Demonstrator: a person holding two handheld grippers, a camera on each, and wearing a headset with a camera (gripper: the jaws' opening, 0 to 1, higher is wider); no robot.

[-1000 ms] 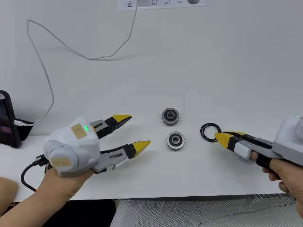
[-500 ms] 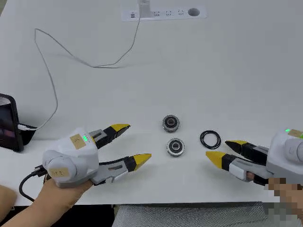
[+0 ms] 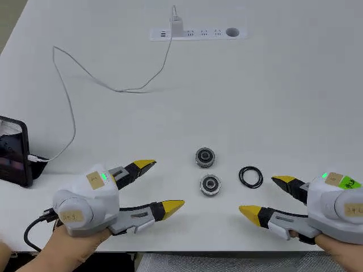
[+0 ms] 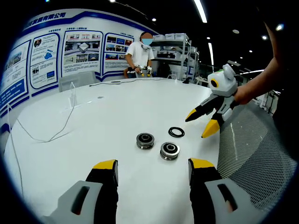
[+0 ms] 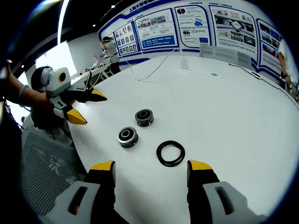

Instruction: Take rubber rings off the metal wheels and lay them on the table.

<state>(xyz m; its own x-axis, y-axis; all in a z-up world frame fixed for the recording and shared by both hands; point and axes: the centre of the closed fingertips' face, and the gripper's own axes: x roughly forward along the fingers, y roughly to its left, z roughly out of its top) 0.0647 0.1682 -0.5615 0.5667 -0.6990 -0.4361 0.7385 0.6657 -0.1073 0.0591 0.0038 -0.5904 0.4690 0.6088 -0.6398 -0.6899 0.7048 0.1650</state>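
Black rubber rings (image 3: pixel 250 176) lie on the table (image 3: pixel 272 102) beside two metal wheels (image 3: pixel 205 157); left gripper (image 3: pixel 164 183) and right gripper (image 3: pixel 260 195) gape empty, stickers (image 3: pixel 96 180) illegible.

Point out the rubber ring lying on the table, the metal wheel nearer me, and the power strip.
rubber ring (image 5: pixel 159 153), right gripper view, left side of its band.
nearer metal wheel (image 3: pixel 210 184), head view, its hub.
power strip (image 3: pixel 198 34), head view, middle of its top face.

Dark device (image 3: pixel 12 152) half beyond left edge.
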